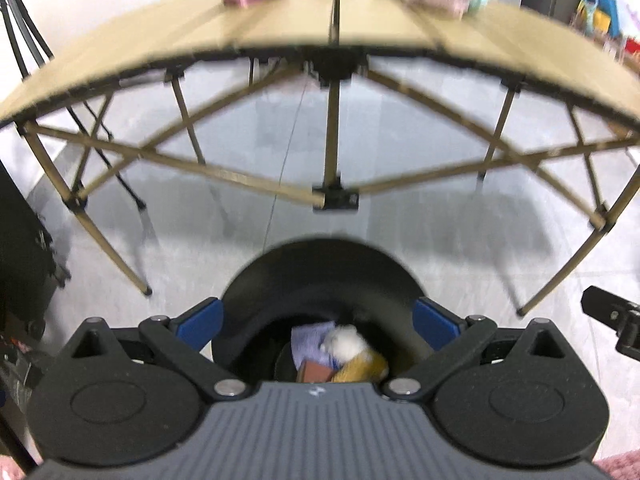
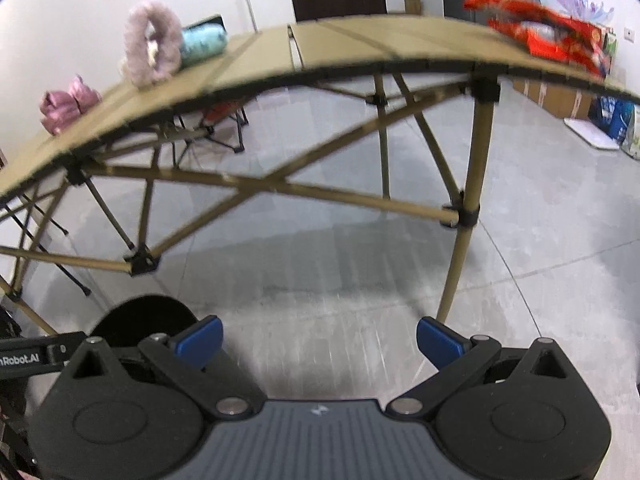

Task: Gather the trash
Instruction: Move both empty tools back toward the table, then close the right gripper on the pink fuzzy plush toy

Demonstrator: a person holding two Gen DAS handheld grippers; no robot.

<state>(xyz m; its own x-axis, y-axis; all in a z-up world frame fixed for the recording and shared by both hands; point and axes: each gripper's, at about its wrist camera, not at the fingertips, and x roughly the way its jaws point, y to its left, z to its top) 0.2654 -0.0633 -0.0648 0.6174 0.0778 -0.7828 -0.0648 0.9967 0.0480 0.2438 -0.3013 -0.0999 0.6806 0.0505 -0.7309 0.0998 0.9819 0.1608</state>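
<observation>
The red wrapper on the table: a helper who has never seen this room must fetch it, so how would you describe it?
Find the tan folding table with crossed legs. On its top, at the far right end by the edge, lies the crumpled red wrapper. It is the only bright red thing there; the fluffy pink ring and pale blue roll sit towards the opposite end.

Even, bright indoor light casts soft shadows of the folding table (image 1: 280, 36) across the pale floor (image 2: 320, 264), while motion blur smears both views and fisheye distortion bows the tabletop edges.
</observation>
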